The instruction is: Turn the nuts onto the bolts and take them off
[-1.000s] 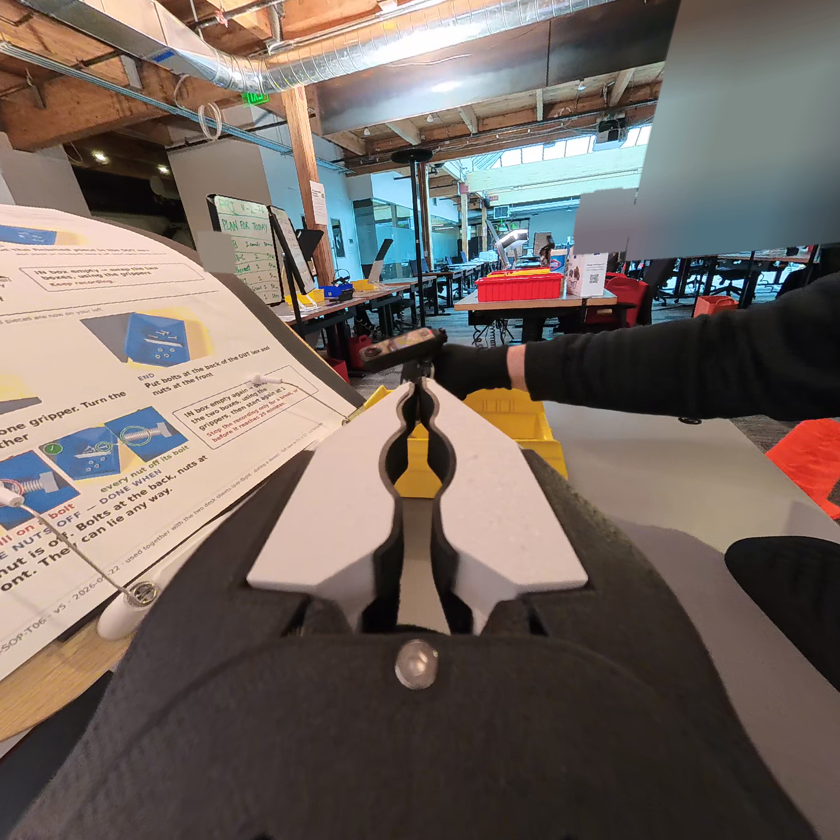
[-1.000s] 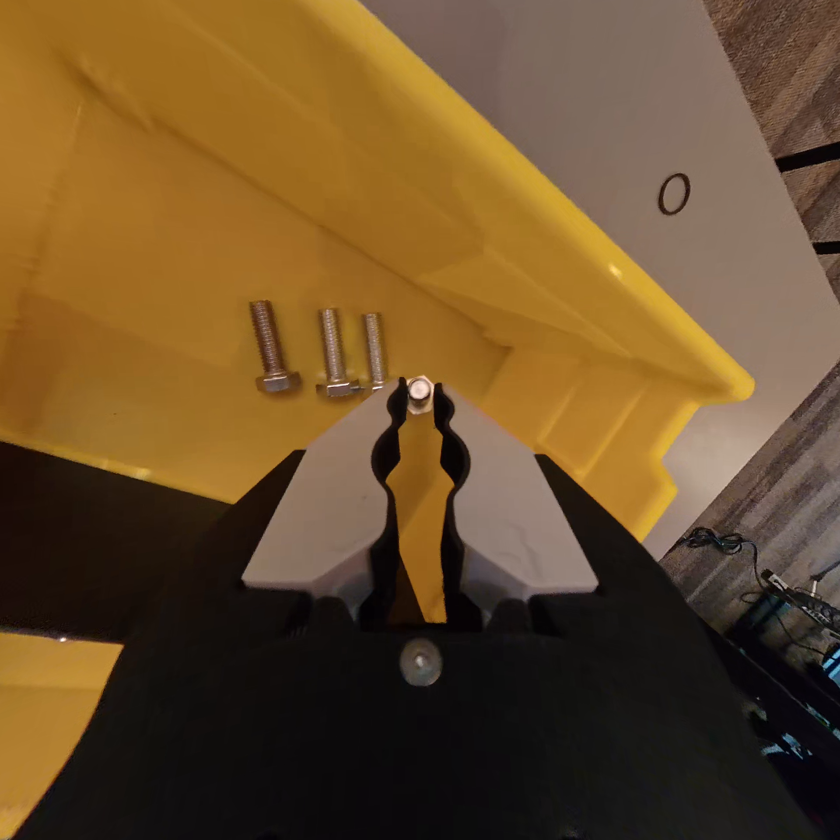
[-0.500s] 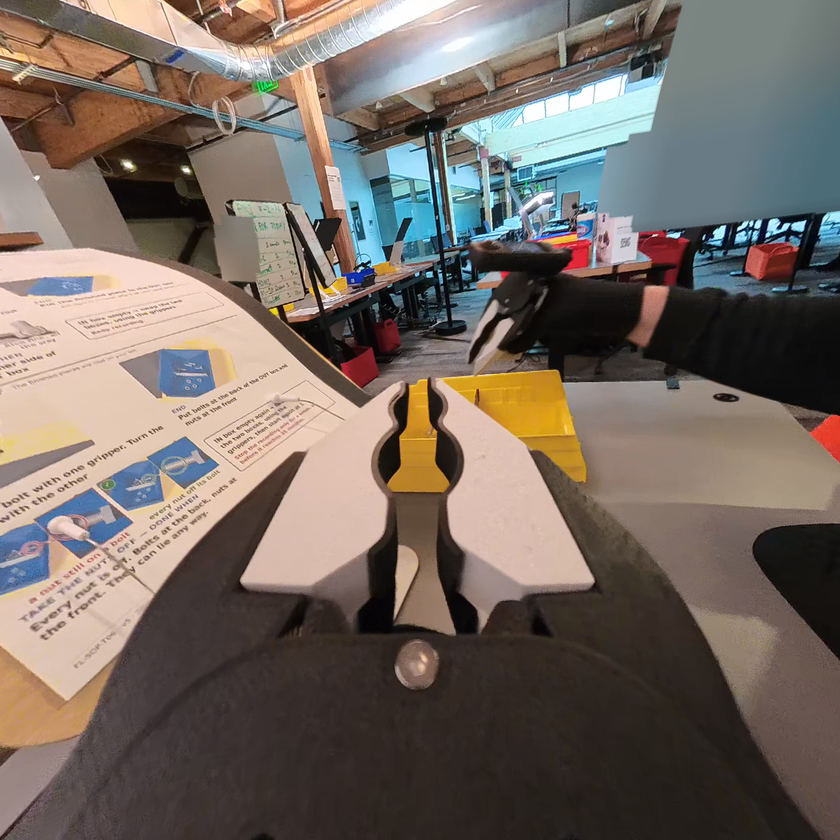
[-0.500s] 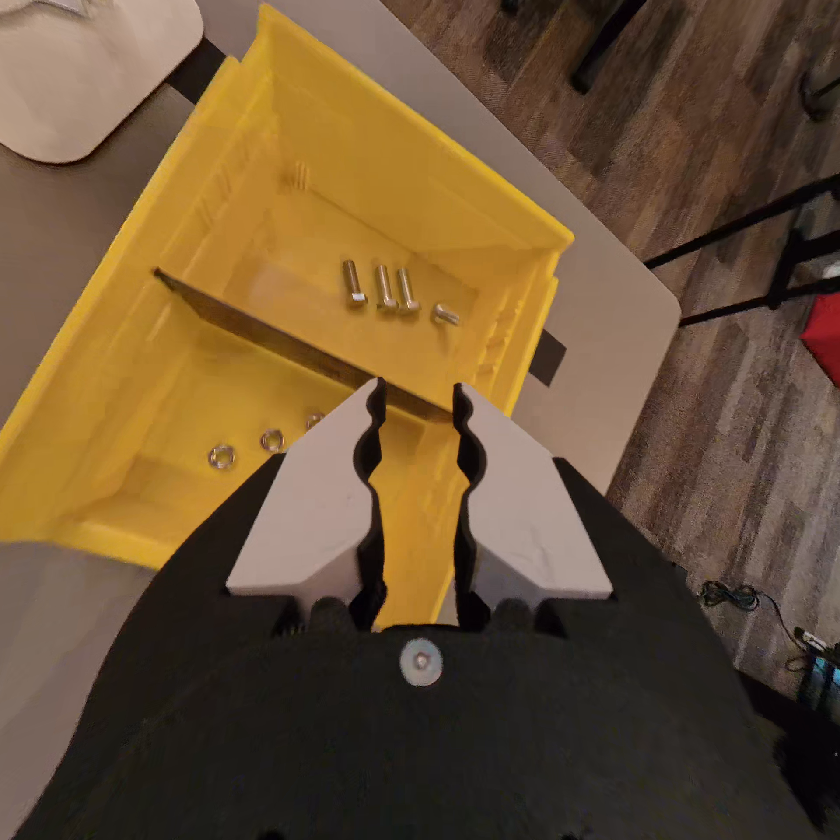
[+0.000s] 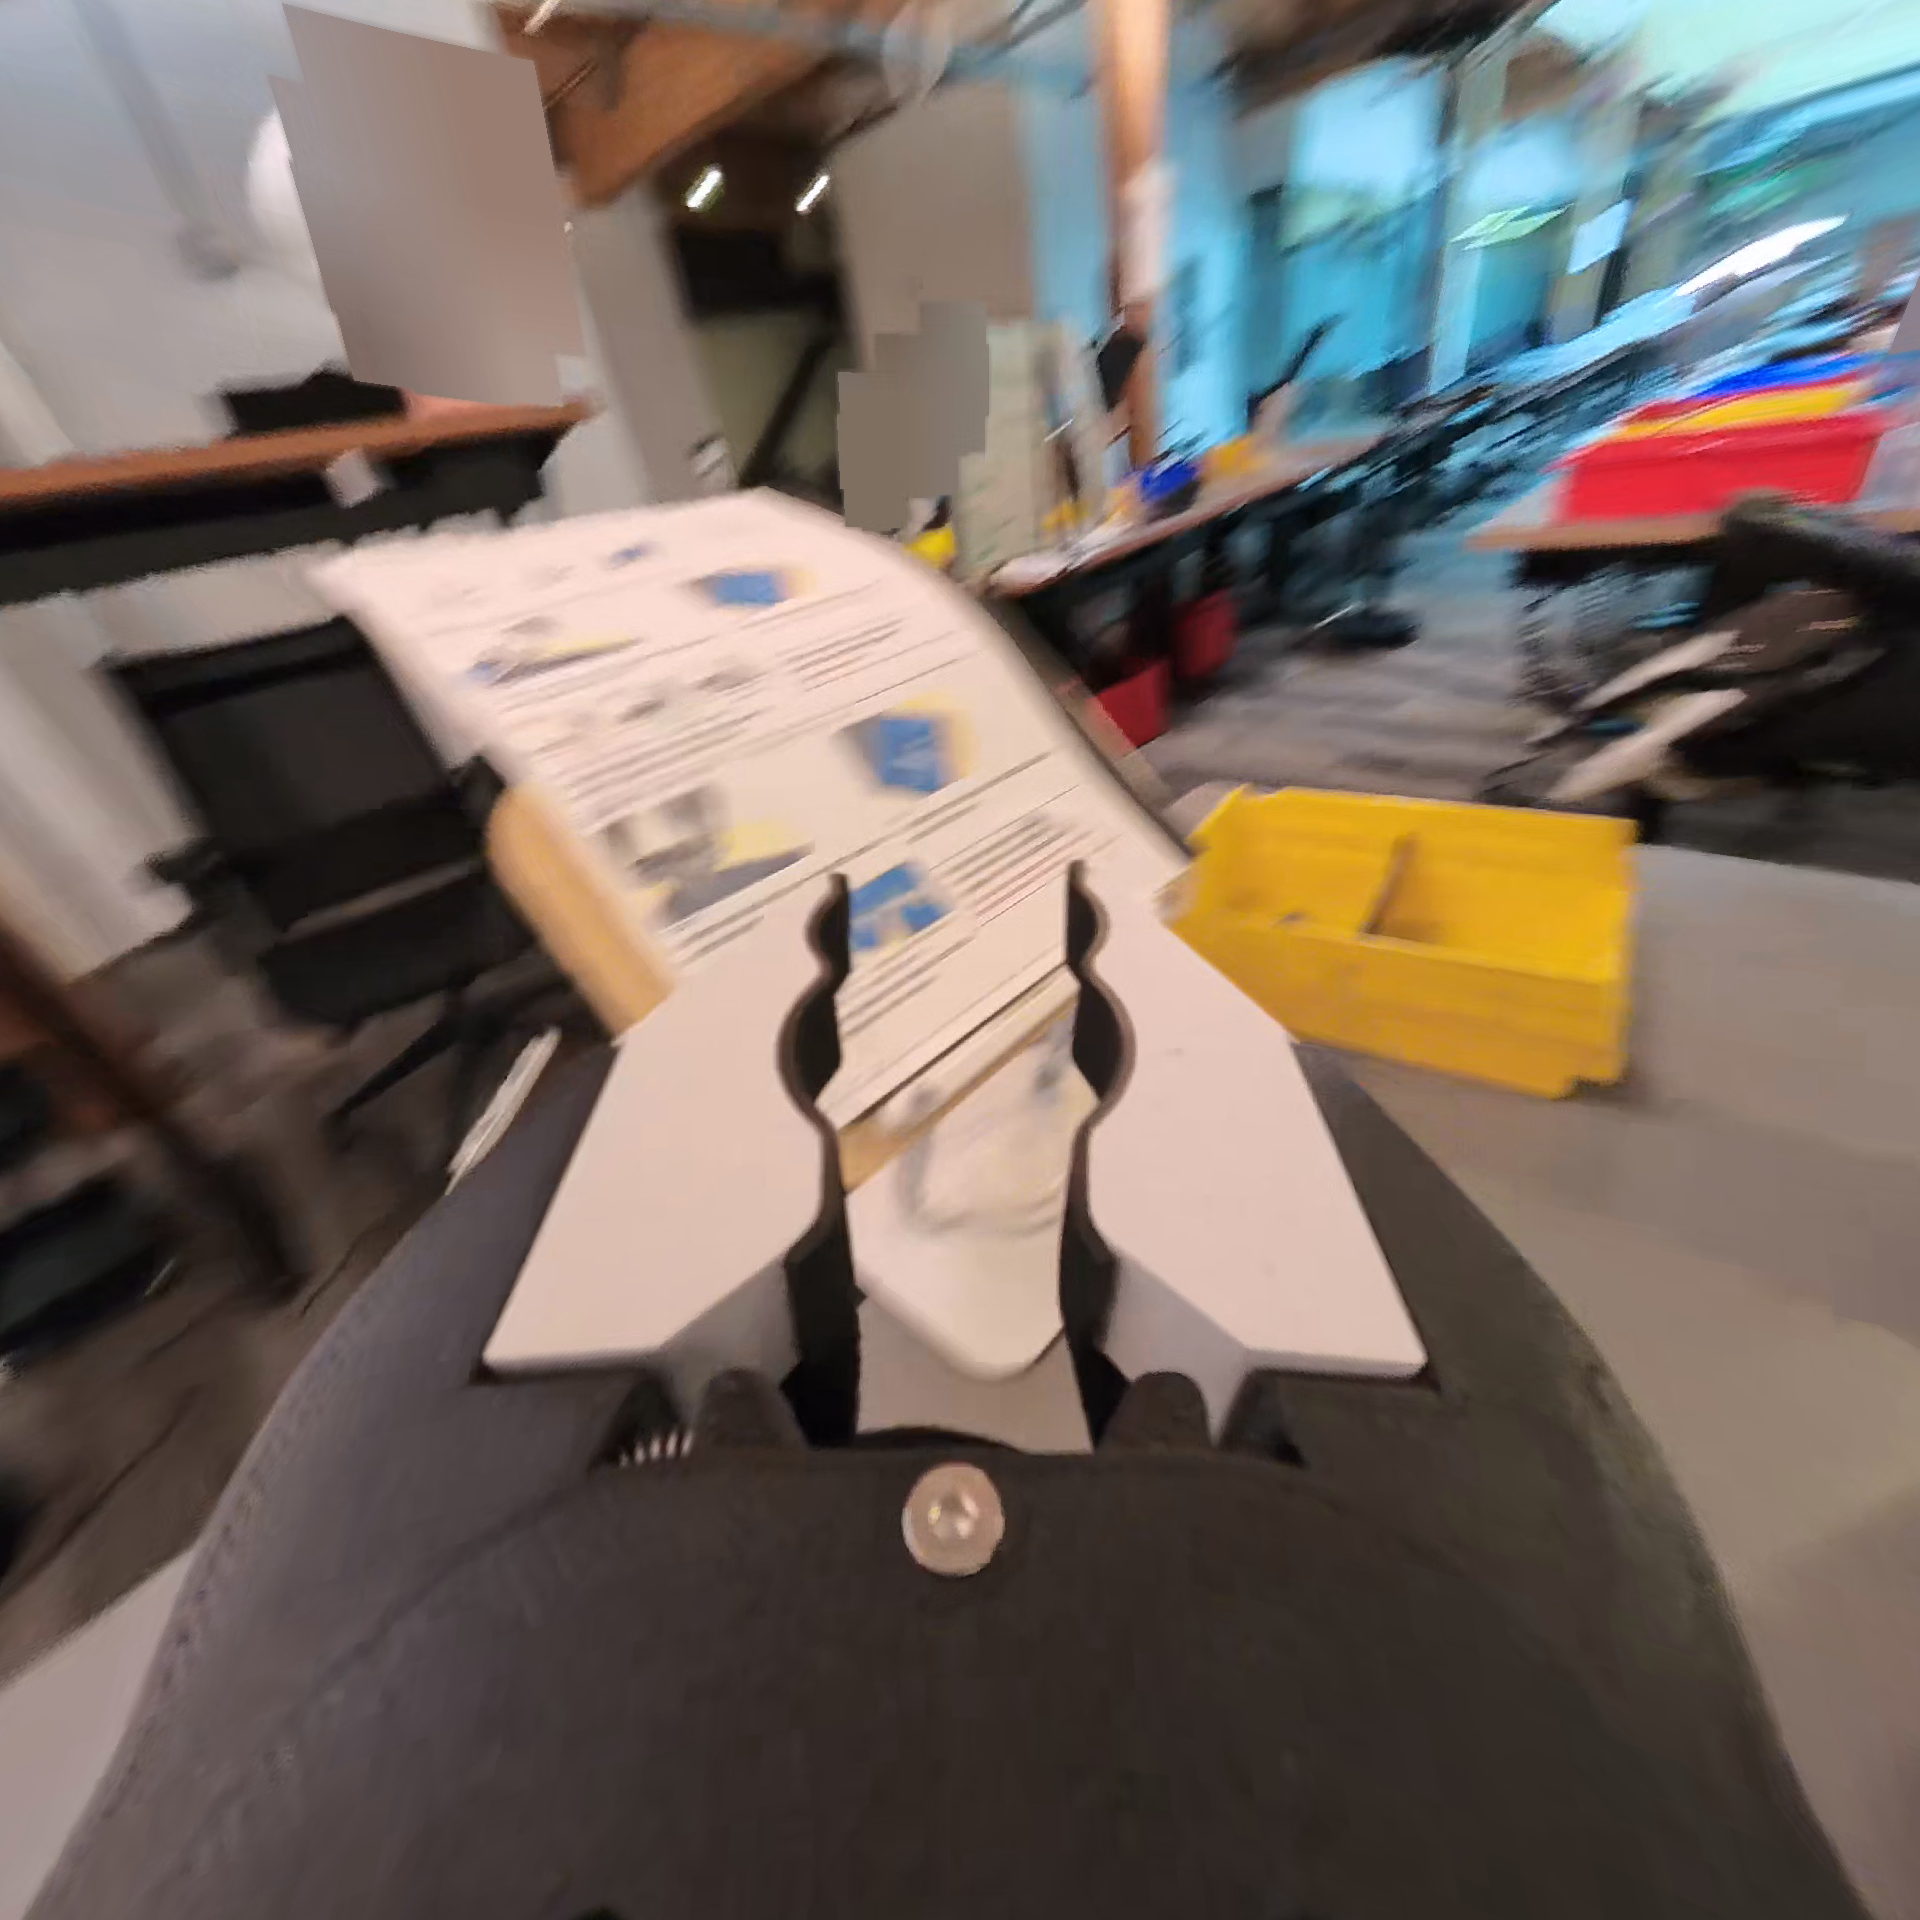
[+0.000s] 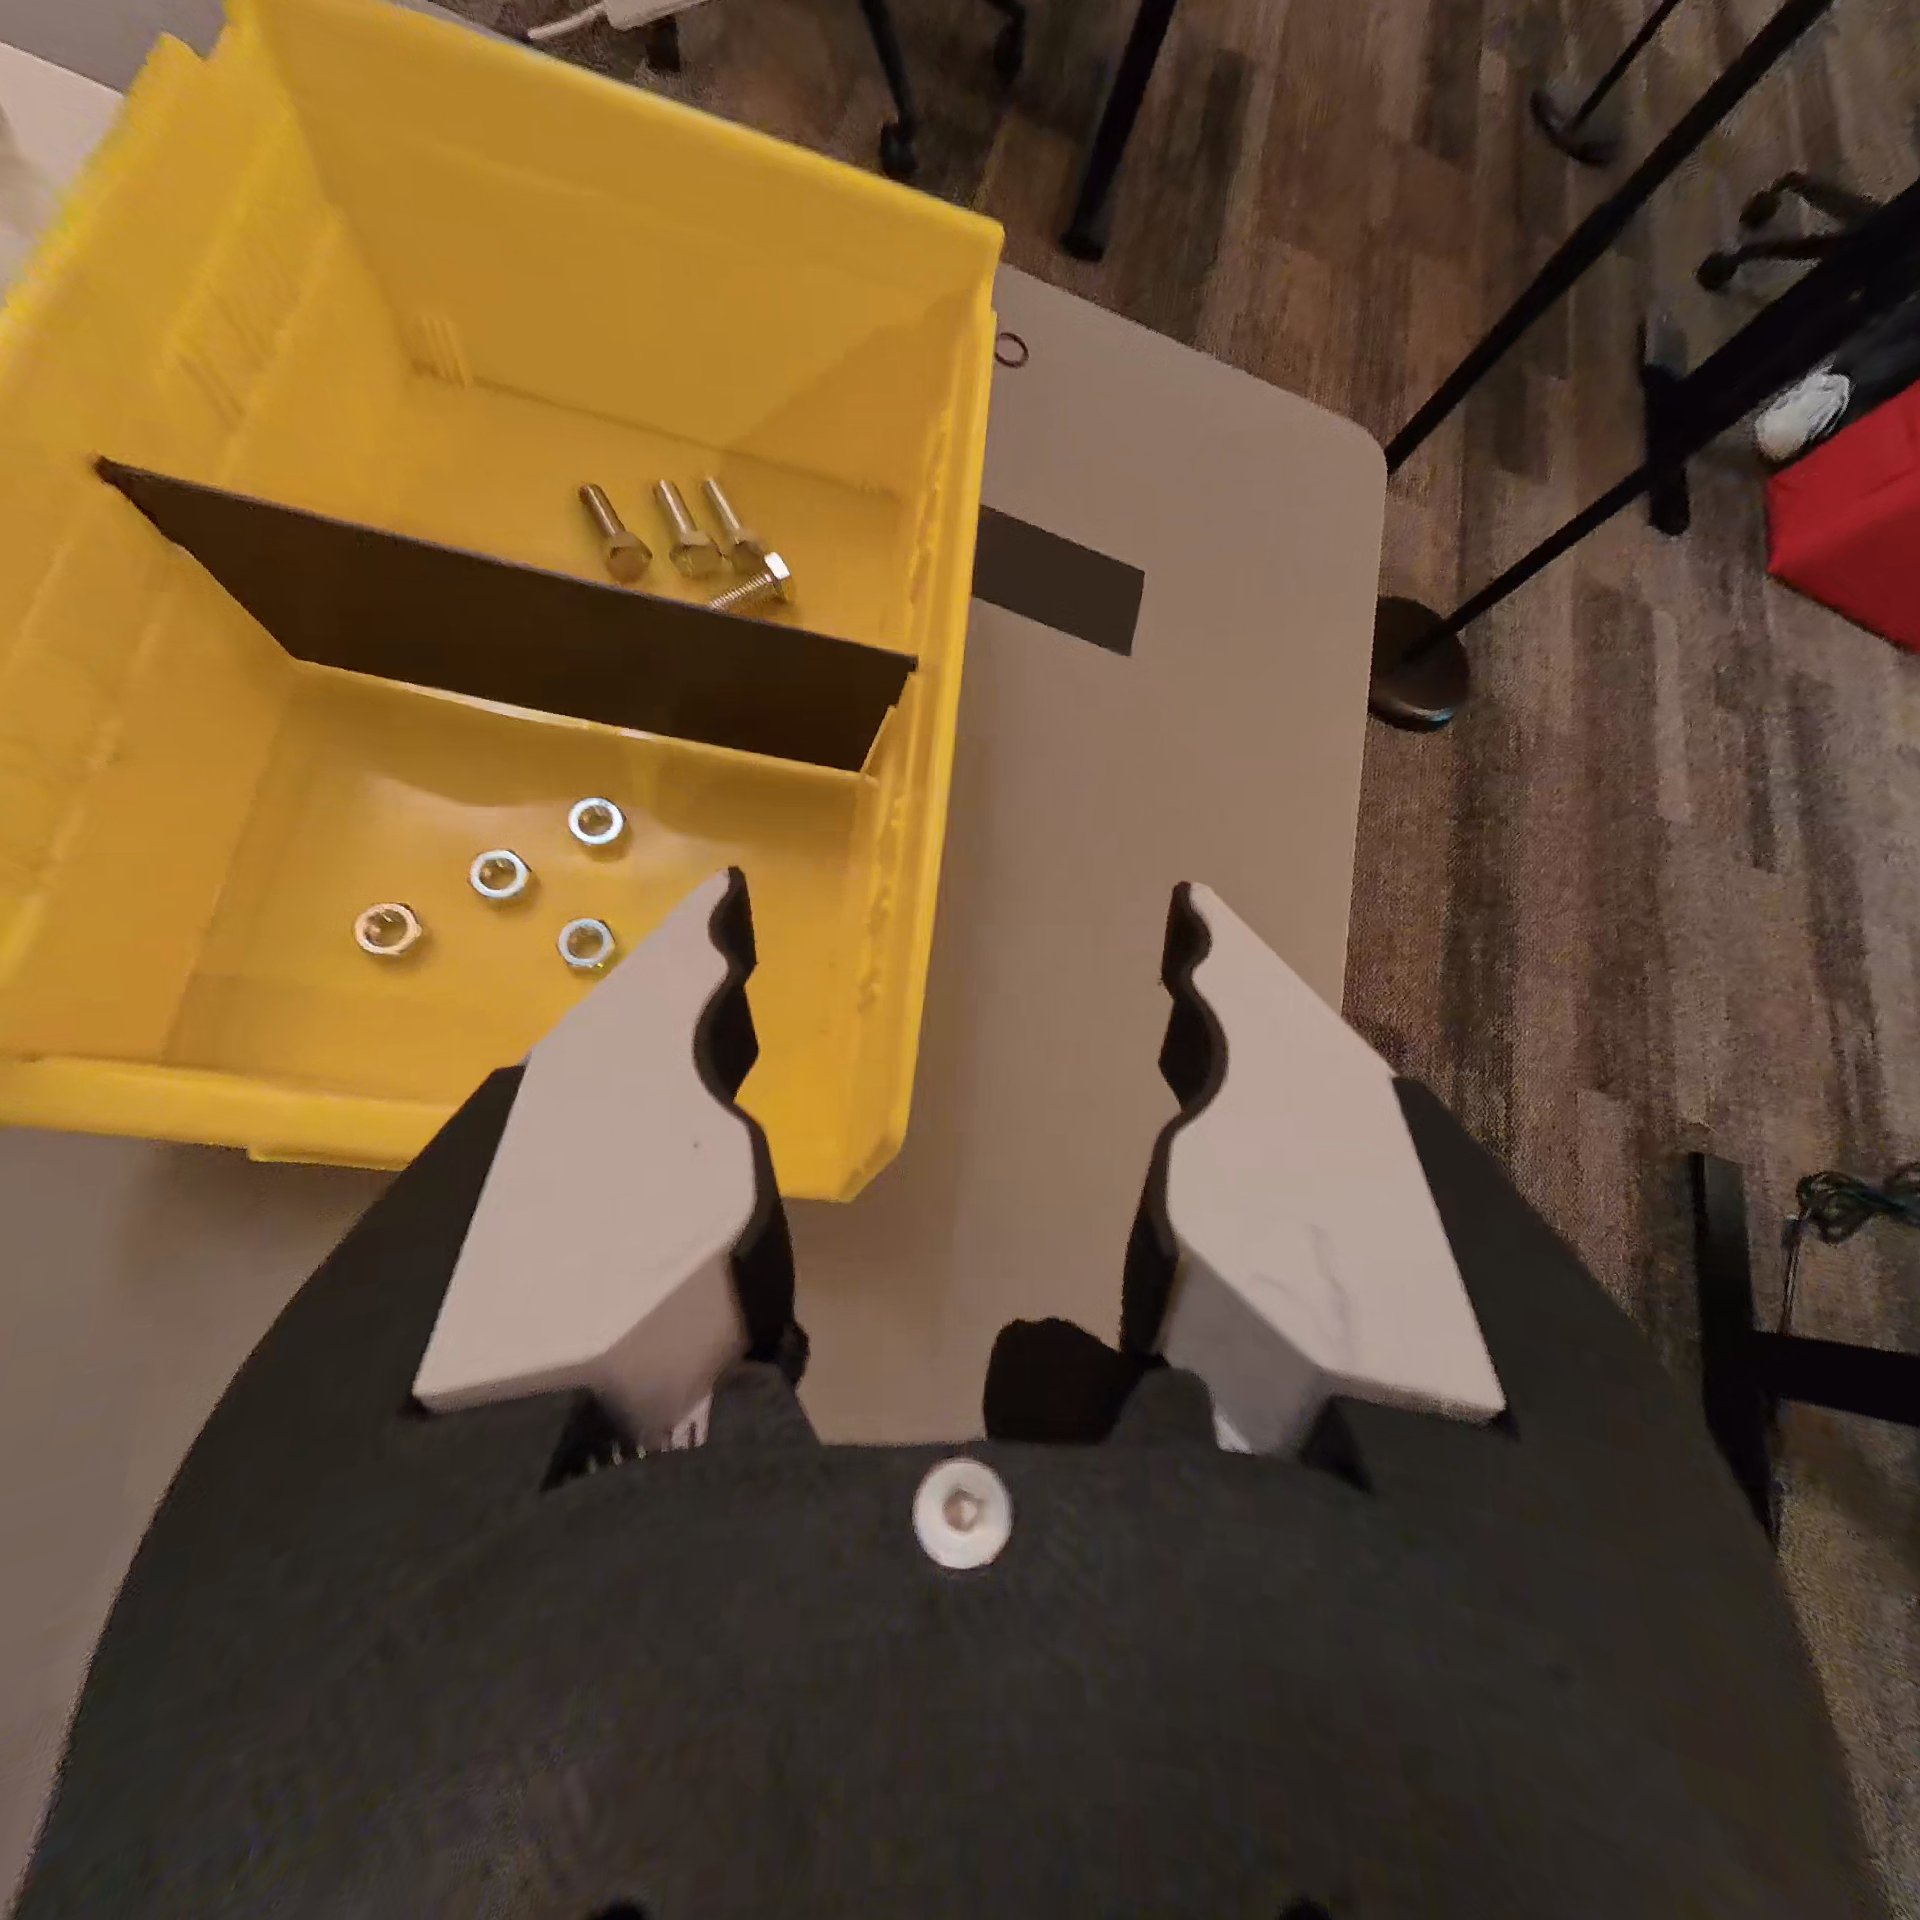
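Observation:
A yellow bin with a dark divider stands on the grey table. Several bolts lie in its far compartment and several nuts in its near one. My right gripper is wide open and empty, above the bin's right front corner. My left gripper is open and empty in a blurred view, pointing at an instruction sheet, with the yellow bin to its right.
A black strip and a small ring lie on the table beside the bin. The table's right edge drops to a carpeted floor with stand legs. A red bin sits on a far desk. Spacing between my two grippers at the tips: around 60 cm.
My right gripper let go of a bolt in the far compartment, rose away from the bin and opened wide. My left gripper opened from shut and swung left toward the sheet.

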